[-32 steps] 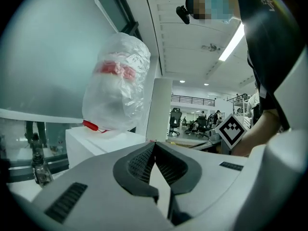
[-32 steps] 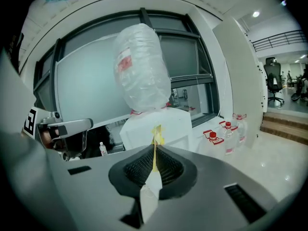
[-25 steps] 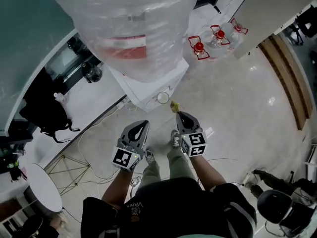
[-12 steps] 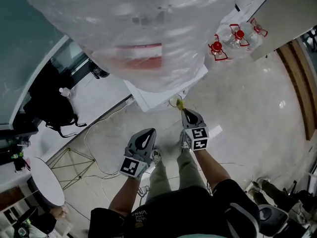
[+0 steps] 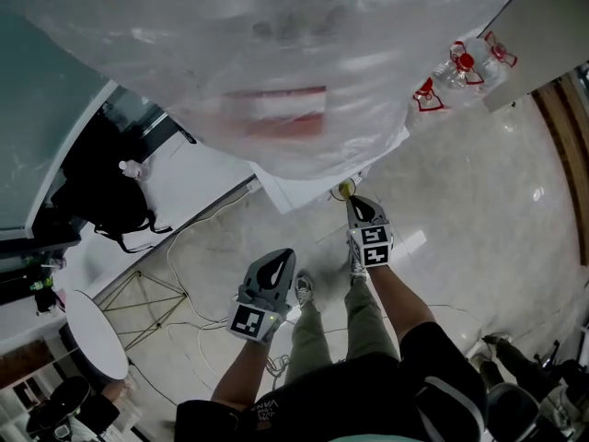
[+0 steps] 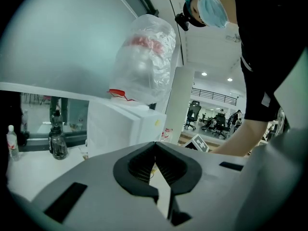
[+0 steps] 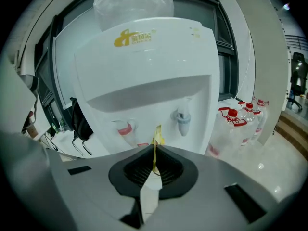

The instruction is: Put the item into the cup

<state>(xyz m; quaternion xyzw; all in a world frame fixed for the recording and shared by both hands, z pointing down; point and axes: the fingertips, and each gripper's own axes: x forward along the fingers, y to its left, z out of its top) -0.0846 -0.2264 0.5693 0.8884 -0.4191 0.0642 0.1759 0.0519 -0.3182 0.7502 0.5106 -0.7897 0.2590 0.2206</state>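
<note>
Yellow sachet [image 7: 157,139] looks thin, floppy and featherlight, so an edge pinch suits it, and that's how the right gripper [image 7: 155,153] jaws grip it, at 12 o'clock by the cup [image 5: 346,190]; left gripper [image 6: 155,146] jaws closed, empty.

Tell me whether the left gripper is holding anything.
No, the left gripper has its jaws closed together with nothing between them; only the right gripper pinches the item.
</note>
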